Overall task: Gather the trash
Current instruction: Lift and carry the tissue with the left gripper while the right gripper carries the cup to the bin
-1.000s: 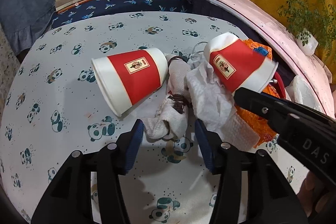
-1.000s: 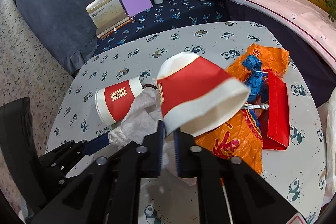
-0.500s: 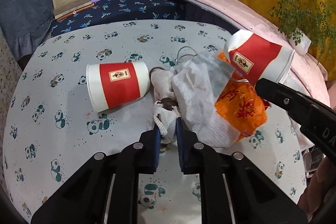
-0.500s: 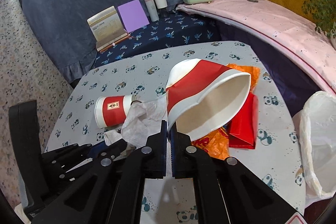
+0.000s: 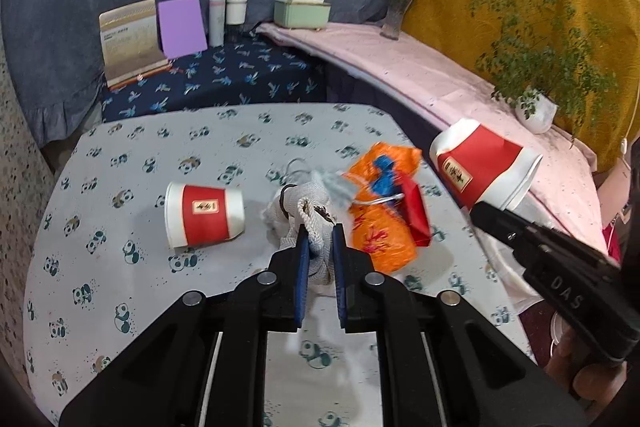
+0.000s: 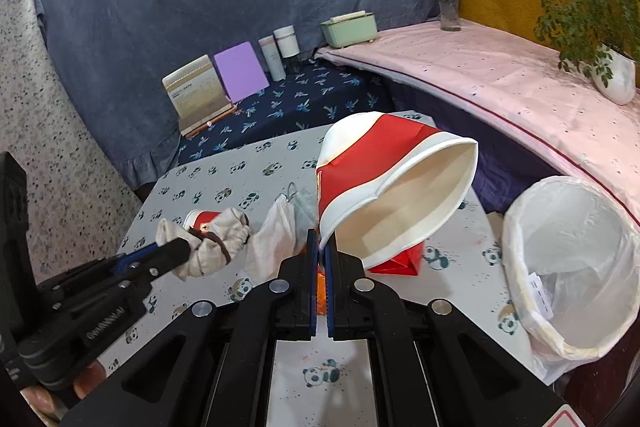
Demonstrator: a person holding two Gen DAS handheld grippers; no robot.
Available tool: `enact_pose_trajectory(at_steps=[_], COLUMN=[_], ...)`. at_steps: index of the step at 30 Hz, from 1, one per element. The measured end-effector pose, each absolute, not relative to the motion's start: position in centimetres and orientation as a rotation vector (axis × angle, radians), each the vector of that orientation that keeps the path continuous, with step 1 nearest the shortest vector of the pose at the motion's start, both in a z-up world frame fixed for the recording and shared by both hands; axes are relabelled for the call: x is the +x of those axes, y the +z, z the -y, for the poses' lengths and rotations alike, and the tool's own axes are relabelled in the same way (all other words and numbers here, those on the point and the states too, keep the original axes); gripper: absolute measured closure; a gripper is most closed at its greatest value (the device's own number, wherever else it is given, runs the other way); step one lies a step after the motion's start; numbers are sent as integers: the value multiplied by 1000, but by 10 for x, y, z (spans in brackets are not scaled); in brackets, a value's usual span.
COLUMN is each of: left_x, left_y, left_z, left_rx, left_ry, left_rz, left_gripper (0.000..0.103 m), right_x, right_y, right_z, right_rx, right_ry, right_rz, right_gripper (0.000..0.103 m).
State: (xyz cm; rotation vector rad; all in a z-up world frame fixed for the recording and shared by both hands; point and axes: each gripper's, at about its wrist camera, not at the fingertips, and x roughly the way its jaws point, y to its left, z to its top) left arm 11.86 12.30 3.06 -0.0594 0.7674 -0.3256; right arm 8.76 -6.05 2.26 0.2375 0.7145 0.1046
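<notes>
R gripper (image 6: 319,247): jaws pressed together on the rim of a red-and-white paper cup (image 6: 384,195), cup held up off the table, mouth facing the cam and squashed out of round. Same cup seen from the L cam (image 5: 482,163), up at right, w/ the R gripper (image 5: 478,211) under it.
L gripper (image 5: 319,239): jaws closing, pinching a white cloth wad (image 5: 310,215) w/ dark stains; a dark band loops round it. From the R cam the wad (image 6: 208,247) hangs at the L gripper tip (image 6: 182,247), clear of the table.
Table (image 5: 120,267): panda-print cloth, trash in the middle.
Bin (image 6: 568,267): white liner bag, off the table's right edge, just beside it; scrap of paper inside. Under-right of the held cup.
Orange wrapper (image 5: 376,227): crumpled, on table, just right of the wad; blue bit on top.
2nd cup (image 5: 204,215): same red/white kind, lying on its side on table, left of the wad, mouth to the left.
Red packet (image 5: 416,215): lies against the orange wrapper's right side.
Tissue (image 6: 276,239): white, crumpled, on table betw the wad and held cup.
Hand (image 6: 86,383): fingers under the L gripper handle, low left in R cam.
</notes>
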Motion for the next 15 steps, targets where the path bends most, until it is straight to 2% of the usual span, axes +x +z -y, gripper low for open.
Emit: enact_pose_trajectory(at_steps=[15], left_x=[81], left_y=[71], left_z=[-8], left_rx=[26], left_ry=[-549], left_rz=[-693], left_gripper=[92], right_x=[32], right_y=[28], right_z=[150], right_rx=[314], right_ry=[-42], right_rz=[-654], right_gripper=[100])
